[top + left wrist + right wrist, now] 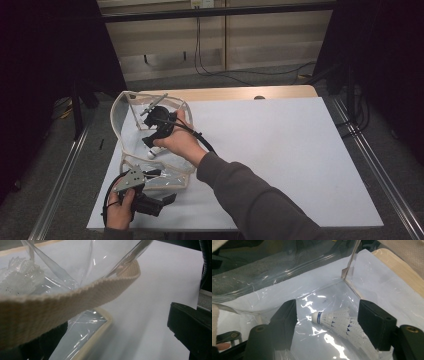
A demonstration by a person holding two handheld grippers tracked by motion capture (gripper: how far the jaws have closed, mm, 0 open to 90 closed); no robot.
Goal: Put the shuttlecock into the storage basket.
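The right claw (327,322) is inside a clear plastic bag (131,107) with a cream strap rim. Its two black jaws stand wide open. A white shuttlecock (338,322) lies on the bag's floor between them. The jaws do not press on it, though its feathers come close to one jaw.

The left claw (167,199) is at the near edge of the bag, by the cream strap (62,302). I cannot tell if it is pinching the strap.

The high view shows the bag on the white desk (280,150), with the right hand (177,140) reaching into it. The right claw's view shows the shuttlecock's blue band up close.
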